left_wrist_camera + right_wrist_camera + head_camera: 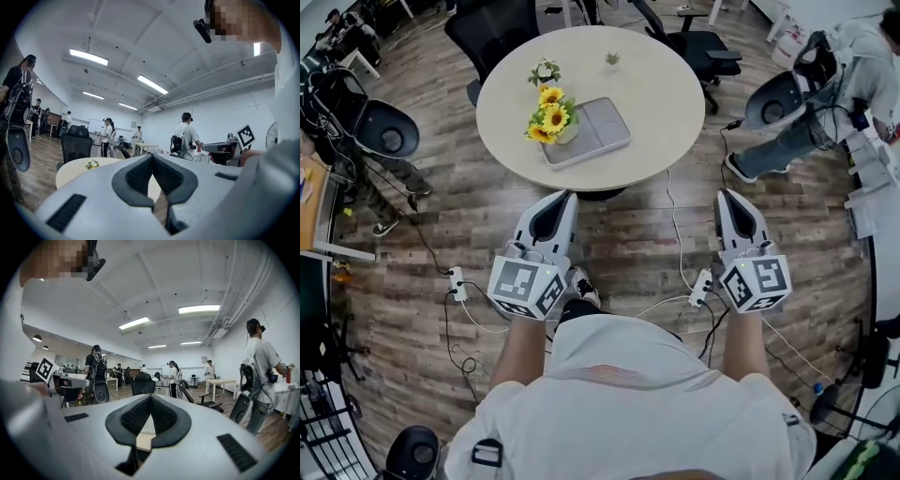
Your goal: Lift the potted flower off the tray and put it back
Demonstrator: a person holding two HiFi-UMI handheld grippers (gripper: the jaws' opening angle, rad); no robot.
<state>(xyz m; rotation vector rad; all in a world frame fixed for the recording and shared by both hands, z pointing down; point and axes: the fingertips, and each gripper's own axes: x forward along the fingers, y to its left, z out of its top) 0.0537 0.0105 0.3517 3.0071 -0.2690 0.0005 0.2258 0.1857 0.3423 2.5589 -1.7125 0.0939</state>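
Upright on the left end of the grey tray (602,127) stands the potted flower (553,117), its stem axis vertical and its yellow heads tipped up toward the near-left rim of the round worktop (666,94); the tray's long side runs slantwise, near-left to far-right. The left gripper (566,195) and right gripper (727,193) sit level over the wood floor (647,234), short of the worktop, both pointing toward it and well apart from the pot. Both sets of fingers (136,176) are pressed together at the tips, with nothing between them.
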